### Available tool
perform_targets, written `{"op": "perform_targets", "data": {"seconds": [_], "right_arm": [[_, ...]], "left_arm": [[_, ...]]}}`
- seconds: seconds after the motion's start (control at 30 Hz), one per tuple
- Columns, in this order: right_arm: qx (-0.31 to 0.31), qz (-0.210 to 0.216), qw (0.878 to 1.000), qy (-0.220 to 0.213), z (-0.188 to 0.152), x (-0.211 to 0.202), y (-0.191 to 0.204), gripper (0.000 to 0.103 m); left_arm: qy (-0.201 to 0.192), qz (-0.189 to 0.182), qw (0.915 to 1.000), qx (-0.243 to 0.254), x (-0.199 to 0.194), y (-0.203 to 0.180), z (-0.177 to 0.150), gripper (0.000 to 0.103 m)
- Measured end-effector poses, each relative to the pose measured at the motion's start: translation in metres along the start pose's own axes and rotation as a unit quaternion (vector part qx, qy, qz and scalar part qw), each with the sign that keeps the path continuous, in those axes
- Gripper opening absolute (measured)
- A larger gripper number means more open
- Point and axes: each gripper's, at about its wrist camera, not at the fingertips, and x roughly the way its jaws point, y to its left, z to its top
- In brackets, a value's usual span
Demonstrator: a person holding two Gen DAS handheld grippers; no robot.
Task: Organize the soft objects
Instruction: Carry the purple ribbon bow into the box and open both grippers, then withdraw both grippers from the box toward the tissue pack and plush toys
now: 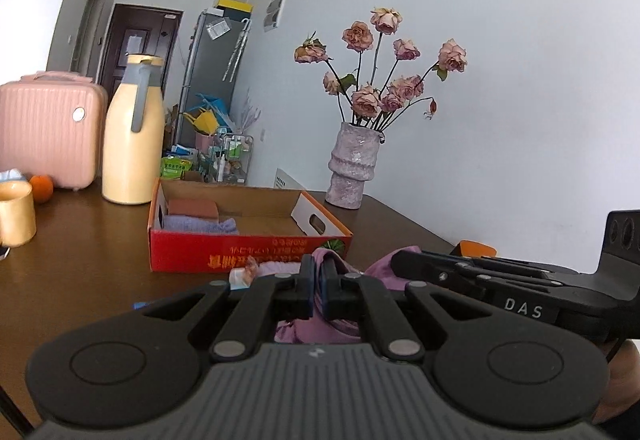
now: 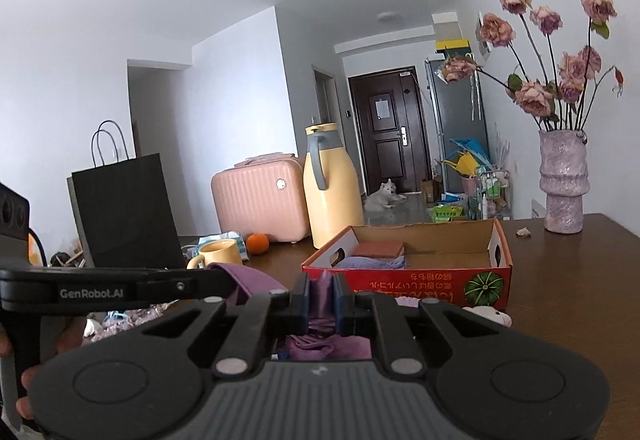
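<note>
My left gripper (image 1: 319, 290) is shut on a purple cloth (image 1: 320, 330), held just above the brown table in front of the red cardboard box (image 1: 248, 254). My right gripper (image 2: 322, 298) is shut on the same purple cloth (image 2: 320, 344), close beside the left one. The box (image 2: 424, 282) holds a folded lavender towel (image 1: 200, 225) and a brown sponge block (image 1: 192, 208) at its left end; they also show in the right wrist view as the towel (image 2: 370, 263) and the block (image 2: 380, 249). A small pink plush (image 2: 494, 316) lies at the box's front.
On the table stand a yellow thermos jug (image 1: 134, 136), a pink case (image 1: 46, 128), an orange (image 1: 41, 187), a yellow mug (image 1: 15, 218), a vase of dried roses (image 1: 352, 168) and a black paper bag (image 2: 124, 212). A dog (image 2: 382, 196) lies on the floor by the door.
</note>
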Motion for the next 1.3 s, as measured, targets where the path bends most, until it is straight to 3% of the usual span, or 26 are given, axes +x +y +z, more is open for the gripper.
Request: {"op": "perform_targets", "data": {"seconds": [0.13,0.33,0.4,0.5,0.67,0.8,0.93,1.0,1.1,1.3], "right_arm": [[-0.018,-0.004,1.000,0.017,0.012,0.033,-0.007,0.010],[-0.024,-0.002,0.999,0.034,0.059,0.119,-0.036,0.010],[-0.011,-0.003,0.999,0.047,0.078,0.161,-0.050,0.010],[-0.004,-0.019,0.997,0.078,0.091,0.222,-0.069,0.010],[0.036,-0.015,0.989,0.144,0.079,0.304,-0.095,0.010],[0.051,-0.011,0.983,0.176,0.054,0.335,-0.099,0.010],[0.053,0.003,0.976,0.211,0.034,0.351,-0.097,0.011],[0.050,0.010,0.974,0.220,0.032,0.355,-0.094,0.017],[0.044,0.003,0.974,0.223,0.032,0.354,-0.090,0.021],[0.031,-0.015,0.984,0.176,0.070,0.309,-0.088,0.030]], "left_arm": [[0.014,-0.020,0.9995,0.017,0.040,0.018,0.034,0.004],[0.047,0.019,0.9972,0.056,0.135,0.059,0.098,0.004],[0.076,0.021,0.9957,0.047,0.174,0.085,0.112,0.004],[0.103,0.049,0.9930,0.033,0.220,0.120,0.114,0.004],[0.148,0.087,0.9842,0.041,0.264,0.155,0.088,0.004],[0.166,0.105,0.9779,0.071,0.268,0.167,0.066,0.005],[0.180,0.113,0.9750,0.066,0.267,0.178,0.058,0.007],[0.179,0.116,0.9747,0.068,0.264,0.178,0.058,0.011],[0.168,0.115,0.9770,0.063,0.255,0.174,0.066,0.034],[0.115,0.128,0.9832,0.062,0.211,0.151,0.097,0.045]]}}
